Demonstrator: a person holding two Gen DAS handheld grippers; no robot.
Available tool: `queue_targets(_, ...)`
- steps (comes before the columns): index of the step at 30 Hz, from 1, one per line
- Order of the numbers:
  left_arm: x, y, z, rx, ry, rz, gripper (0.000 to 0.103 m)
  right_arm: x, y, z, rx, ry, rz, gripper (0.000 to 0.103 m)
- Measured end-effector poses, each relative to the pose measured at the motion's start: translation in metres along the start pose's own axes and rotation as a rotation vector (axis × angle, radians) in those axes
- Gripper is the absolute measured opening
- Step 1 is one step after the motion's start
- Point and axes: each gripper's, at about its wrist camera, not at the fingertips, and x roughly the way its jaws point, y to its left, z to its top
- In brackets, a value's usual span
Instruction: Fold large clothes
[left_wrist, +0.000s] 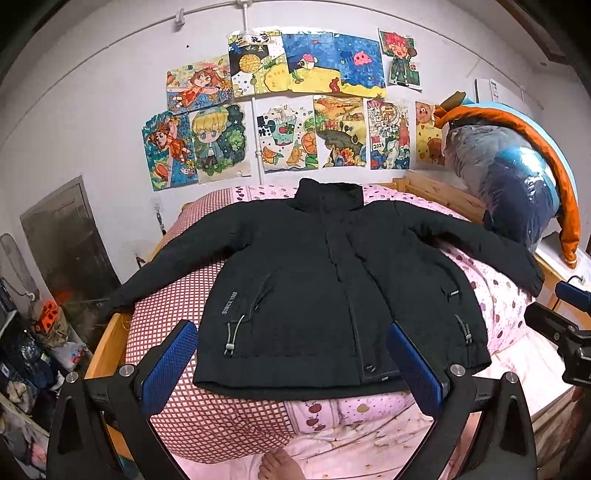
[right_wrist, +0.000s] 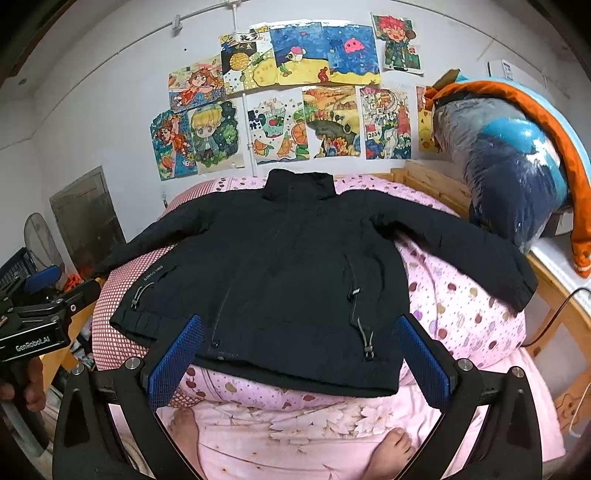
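A white wall (left_wrist: 110, 110) hung with bright children's drawings (left_wrist: 288, 110) backs a wooden-framed bed (left_wrist: 107, 343) covered in pink dotted and red-checked bedding (left_wrist: 207, 413). At the far right, a bundle of plastic-wrapped bedding (left_wrist: 506, 177) with an orange cover sits on the bed frame.

A black jacket (left_wrist: 314, 280) lies flat and face up across the bed, collar toward the wall, hem toward the near edge, both sleeves spread out to left and right; the left cuff reaches the bed's left edge, the right cuff lies near the bundle.

The left gripper (left_wrist: 299, 363) hangs above the near hem, its blue pads wide apart and holding nothing. The right gripper (right_wrist: 303, 360) likewise hovers over the hem, jaws spread wide and empty, touching no cloth. Pink bedding shows bare between hem and the near edge, where the person's bare feet (right_wrist: 391, 450) rest.
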Motion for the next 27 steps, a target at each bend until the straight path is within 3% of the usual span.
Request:
queue_targets(13, -0.009, -0.003, 0.036, 0.046, -0.047, -0.016, 0.103, -0.018, 0.005, 0.064, -0.118, 0.023, 0.008, 0.102)
queue_targets(27, -0.005, 0.000, 0.056, 0.058, -0.062, -0.011, 0.103, -0.001, -0.002, 0.081, -0.109, 0.084, 0.046, 0.102)
